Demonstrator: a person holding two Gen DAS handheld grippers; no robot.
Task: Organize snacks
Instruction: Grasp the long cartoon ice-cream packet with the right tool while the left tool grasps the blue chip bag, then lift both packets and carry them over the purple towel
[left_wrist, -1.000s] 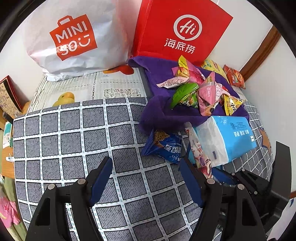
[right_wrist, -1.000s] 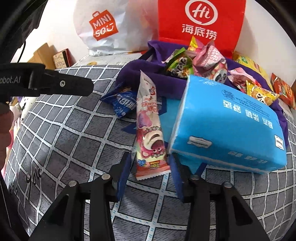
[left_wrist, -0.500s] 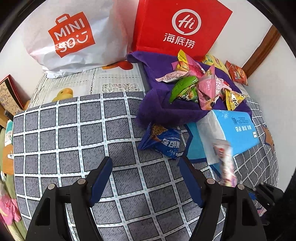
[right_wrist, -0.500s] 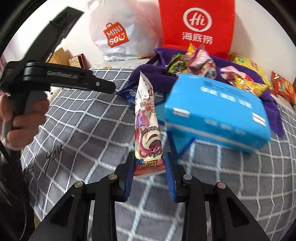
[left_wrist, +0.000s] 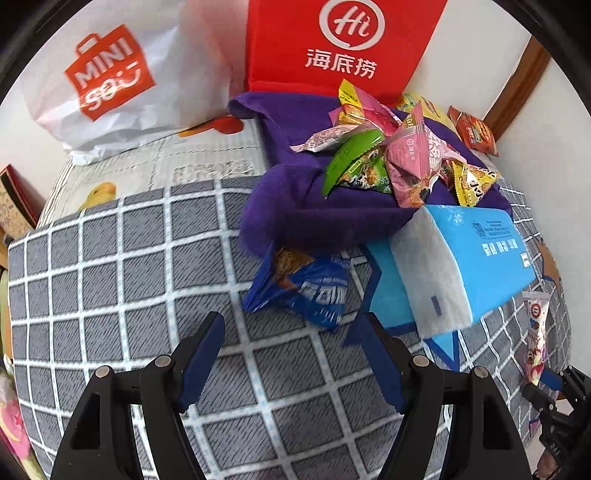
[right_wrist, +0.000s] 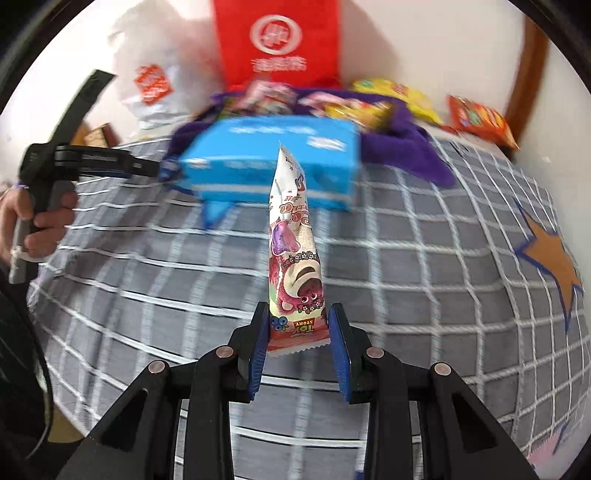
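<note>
Two bags (left_wrist: 110, 74) reading MINISO, Hi, snack pack (right_wrist: 293, 258) TOY STORY

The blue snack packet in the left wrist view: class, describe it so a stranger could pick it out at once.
Start at the grey checked blanket and find the purple cloth heaped with bright wrappers. Just below that cloth's near edge, left of the light blue tissue pack, lies the blue snack packet, crumpled on the blanket ahead of the open left gripper. It is the only dark blue wrapper, apart from the pile.
</note>
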